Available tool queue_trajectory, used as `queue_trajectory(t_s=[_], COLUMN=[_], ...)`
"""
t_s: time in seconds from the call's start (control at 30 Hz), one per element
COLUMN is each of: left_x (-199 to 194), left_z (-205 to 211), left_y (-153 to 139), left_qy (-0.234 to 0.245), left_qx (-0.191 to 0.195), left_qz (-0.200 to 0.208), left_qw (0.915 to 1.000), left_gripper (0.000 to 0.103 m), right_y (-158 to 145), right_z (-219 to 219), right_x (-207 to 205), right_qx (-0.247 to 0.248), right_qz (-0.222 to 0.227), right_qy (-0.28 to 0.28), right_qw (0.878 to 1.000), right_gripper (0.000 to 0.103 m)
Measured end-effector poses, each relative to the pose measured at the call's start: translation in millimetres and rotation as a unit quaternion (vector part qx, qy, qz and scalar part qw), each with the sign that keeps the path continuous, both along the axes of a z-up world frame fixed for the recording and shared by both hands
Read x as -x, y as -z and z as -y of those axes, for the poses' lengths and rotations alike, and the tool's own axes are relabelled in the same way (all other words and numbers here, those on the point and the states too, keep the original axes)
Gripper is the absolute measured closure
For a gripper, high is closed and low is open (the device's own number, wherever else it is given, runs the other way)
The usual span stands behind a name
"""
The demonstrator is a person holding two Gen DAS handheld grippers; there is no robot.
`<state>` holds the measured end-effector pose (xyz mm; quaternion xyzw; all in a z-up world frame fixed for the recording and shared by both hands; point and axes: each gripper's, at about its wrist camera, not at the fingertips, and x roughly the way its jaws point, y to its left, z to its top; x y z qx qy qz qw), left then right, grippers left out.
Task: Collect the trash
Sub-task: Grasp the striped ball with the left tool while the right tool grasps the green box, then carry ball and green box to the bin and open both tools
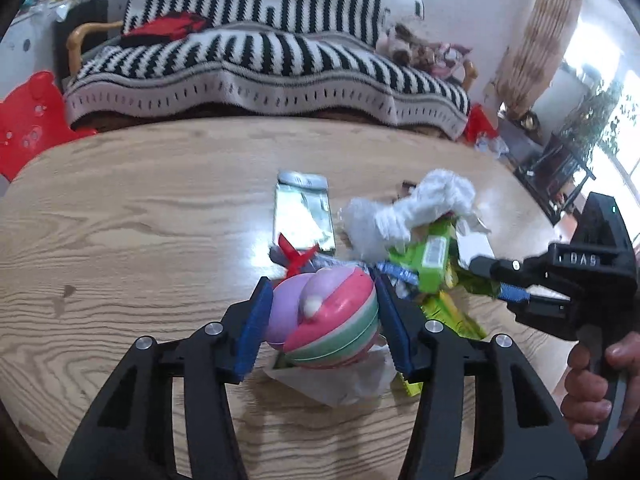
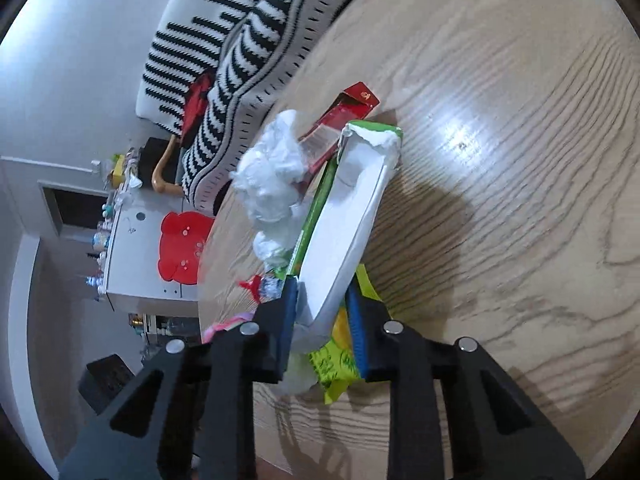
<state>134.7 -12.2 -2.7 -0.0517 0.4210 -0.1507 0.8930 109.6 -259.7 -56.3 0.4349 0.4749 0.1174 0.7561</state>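
Note:
My left gripper (image 1: 320, 312) is shut on a pink, purple and green striped ball-shaped toy (image 1: 332, 320), low over the wooden table (image 1: 140, 240). Behind it lies a trash pile: a silver foil packet (image 1: 303, 212), a red ribbon (image 1: 296, 256), crumpled white tissue (image 1: 404, 208) and a green carton (image 1: 432, 256). My right gripper (image 2: 322, 312) is shut on the open green and white carton (image 2: 348, 216), which lies tilted among tissue (image 2: 272, 176), a red box (image 2: 348, 108) and a yellow-green wrapper (image 2: 336, 364). The right gripper also shows in the left wrist view (image 1: 500, 280).
A sofa with a black-and-white striped blanket (image 1: 260, 68) runs along the table's far edge. A red plastic stool (image 1: 28, 120) stands at the left. White paper (image 1: 344, 380) lies under the toy. A white cabinet (image 2: 136, 248) stands beyond the table.

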Motion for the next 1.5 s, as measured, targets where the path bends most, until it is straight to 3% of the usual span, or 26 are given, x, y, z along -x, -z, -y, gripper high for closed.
queue_trajectory(t_s=[0.3, 0.43, 0.73, 0.87, 1.03, 1.23, 1.4, 1.5], left_x=[31, 53, 114, 140, 174, 218, 251, 259], left_z=[-14, -9, -6, -8, -8, 7, 15, 24], left_y=[-26, -30, -38, -37, -20, 6, 48, 65], left_qy=[0.001, 0.019, 0.050, 0.055, 0.066, 0.115, 0.156, 0.172], left_qx=[-0.004, -0.024, -0.033, -0.034, -0.042, -0.069, -0.071, -0.086], left_qz=[0.025, 0.031, 0.029, 0.030, 0.008, -0.011, -0.077, -0.097], left_qw=[0.9997, 0.9991, 0.9978, 0.9974, 0.9969, 0.9909, 0.9822, 0.9764], left_gripper=[0.052, 0.052, 0.052, 0.052, 0.052, 0.052, 0.052, 0.052], right_y=[-41, -64, -82, -87, -76, -50, -14, 10], right_z=[-3, -7, -20, -30, -38, -55, -67, -76], right_x=[35, 58, 111, 145, 188, 235, 270, 285], right_qx=[0.087, 0.146, 0.189, 0.228, 0.250, 0.271, 0.273, 0.276], right_qz=[0.056, 0.094, 0.130, 0.144, 0.145, 0.126, 0.091, 0.057], right_qy=[-0.023, -0.029, -0.078, -0.107, -0.141, -0.191, -0.238, -0.266], right_qw=[0.994, 0.984, 0.970, 0.957, 0.947, 0.935, 0.928, 0.922], right_gripper=[0.082, 0.082, 0.082, 0.082, 0.082, 0.082, 0.082, 0.082])
